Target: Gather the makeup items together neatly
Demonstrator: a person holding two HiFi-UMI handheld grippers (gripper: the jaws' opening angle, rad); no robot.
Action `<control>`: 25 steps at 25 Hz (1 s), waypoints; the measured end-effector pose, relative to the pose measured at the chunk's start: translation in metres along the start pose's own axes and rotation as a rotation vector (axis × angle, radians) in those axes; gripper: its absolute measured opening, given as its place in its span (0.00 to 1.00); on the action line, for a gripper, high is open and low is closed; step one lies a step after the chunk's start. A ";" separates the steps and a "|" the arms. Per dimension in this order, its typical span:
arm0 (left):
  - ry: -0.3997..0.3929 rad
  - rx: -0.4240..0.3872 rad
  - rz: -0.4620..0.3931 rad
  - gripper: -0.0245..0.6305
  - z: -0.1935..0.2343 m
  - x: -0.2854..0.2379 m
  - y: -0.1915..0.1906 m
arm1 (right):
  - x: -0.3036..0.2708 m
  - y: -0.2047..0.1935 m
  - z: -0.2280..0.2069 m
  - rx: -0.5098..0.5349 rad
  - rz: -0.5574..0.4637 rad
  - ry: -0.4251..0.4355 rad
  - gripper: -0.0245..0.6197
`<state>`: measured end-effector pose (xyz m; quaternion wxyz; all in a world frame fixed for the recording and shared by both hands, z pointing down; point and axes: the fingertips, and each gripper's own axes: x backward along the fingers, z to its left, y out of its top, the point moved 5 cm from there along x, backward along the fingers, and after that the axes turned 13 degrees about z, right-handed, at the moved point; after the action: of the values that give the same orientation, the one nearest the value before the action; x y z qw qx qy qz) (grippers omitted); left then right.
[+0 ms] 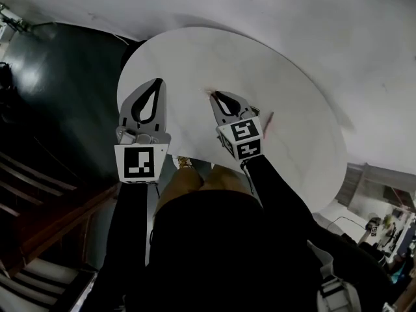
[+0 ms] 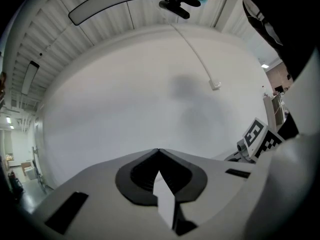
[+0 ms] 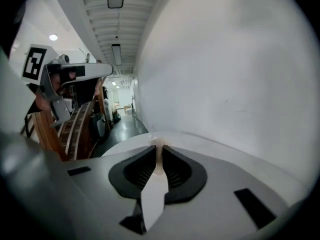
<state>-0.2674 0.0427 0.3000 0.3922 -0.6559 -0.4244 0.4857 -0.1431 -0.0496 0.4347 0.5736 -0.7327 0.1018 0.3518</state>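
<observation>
A round white table stands in front of me. My right gripper is over its near part, shut on a slim pale beige makeup stick whose clear tip pokes out past the fingertips. In the right gripper view the gripper points over the table's edge. A thin pink stick lies on the table just right of that gripper. My left gripper hangs at the table's left edge, shut with nothing in it. In its own view the left gripper faces a bare white wall.
Dark floor lies left of the table, with wooden stairs at the lower left. A white wall runs behind the table, and a cable hangs on it. Room clutter sits at the lower right.
</observation>
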 end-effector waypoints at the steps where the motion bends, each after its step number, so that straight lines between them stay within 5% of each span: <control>1: -0.019 -0.012 -0.010 0.06 -0.011 -0.006 0.005 | 0.011 -0.002 -0.011 -0.018 -0.011 -0.021 0.13; 10: -0.230 -0.039 -0.090 0.06 -0.105 -0.034 0.041 | 0.103 -0.043 -0.078 -0.140 -0.057 -0.234 0.14; 25: -0.476 -0.102 -0.080 0.06 -0.253 -0.101 0.061 | 0.201 -0.136 -0.181 -0.375 -0.068 -0.460 0.14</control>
<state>-0.0284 -0.0985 0.3297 0.2665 -0.5244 -0.5545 0.5887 0.1519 -0.1200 0.4292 0.4475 -0.7299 -0.1221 0.5020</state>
